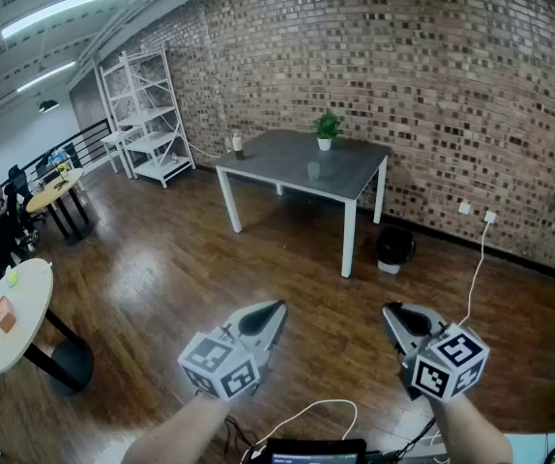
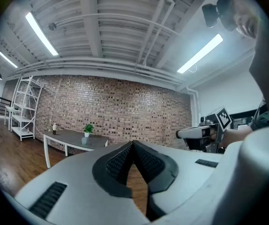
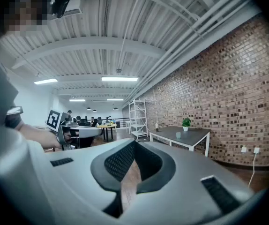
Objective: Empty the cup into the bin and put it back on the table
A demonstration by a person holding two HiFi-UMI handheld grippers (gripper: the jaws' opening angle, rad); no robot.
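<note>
Hovering low in frame, left gripper (image 1: 276, 309) and right gripper (image 1: 391, 311) show fingers pressed together, empty; reaching the cup (image 1: 313, 170) on the bench (image 1: 268, 158) unopened could topple it.

In the upper middle of the head view, the cup (image 1: 313, 170) on the grey table (image 1: 277, 158) is showing too small to tell what it is holding, and the bottle (image 1: 237, 144) at the table's left corner is looking too small to make out. The bin (image 1: 394, 249) is hiding its inside. The round white table (image 1: 12, 307) is running off the left edge. The left forearm (image 1: 181, 435), the right forearm (image 1: 471, 433) and a dark device (image 1: 316, 449) are running off the bottom edge.
</note>
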